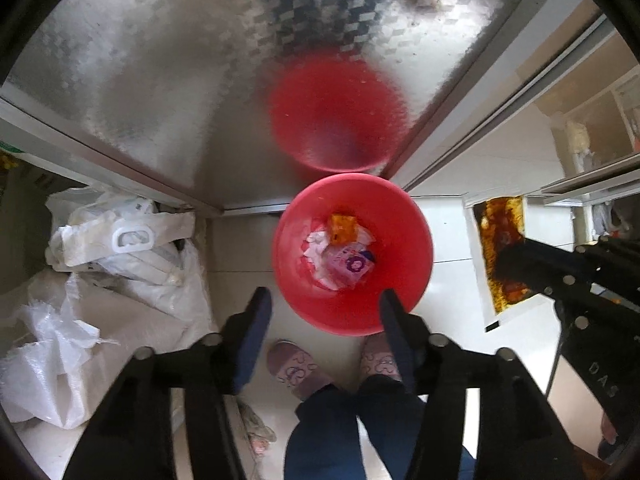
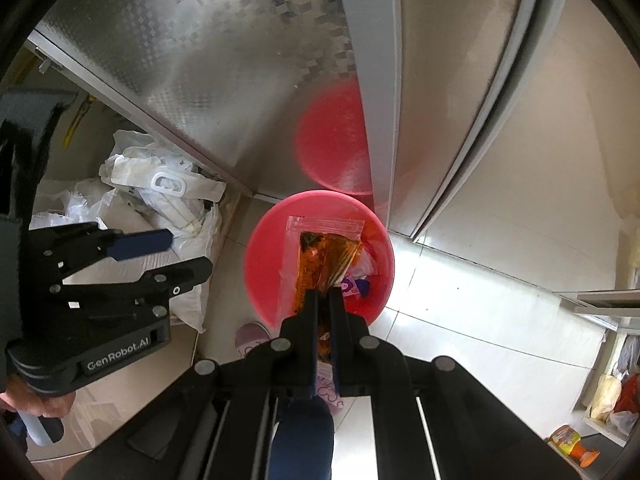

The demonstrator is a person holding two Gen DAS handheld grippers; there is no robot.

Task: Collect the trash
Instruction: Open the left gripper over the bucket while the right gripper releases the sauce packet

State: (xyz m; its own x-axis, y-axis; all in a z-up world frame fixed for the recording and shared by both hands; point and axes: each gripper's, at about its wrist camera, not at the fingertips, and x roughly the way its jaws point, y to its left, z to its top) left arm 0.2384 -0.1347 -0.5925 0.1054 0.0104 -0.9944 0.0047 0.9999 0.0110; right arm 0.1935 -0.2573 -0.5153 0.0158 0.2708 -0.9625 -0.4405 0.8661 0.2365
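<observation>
One sauce packet (image 2: 320,256) hangs lengthwise from the pinching right hand-held gripper (image 2: 323,300) above the red bin (image 2: 260,264); left hand-held gripper (image 1: 324,304) spread wide.

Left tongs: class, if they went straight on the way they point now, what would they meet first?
Probably the red bin. The left tongs are open, aimed down at its near rim, with nothing seen between. Depth is unclear; they might strike the rim or the wrappers inside.

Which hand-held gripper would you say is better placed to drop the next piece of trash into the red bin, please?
The right hand-held gripper: it is shut on the clear sauce-stained plastic bag, held near the red trash bin. The left hand-held gripper is open and holds nothing.
</observation>
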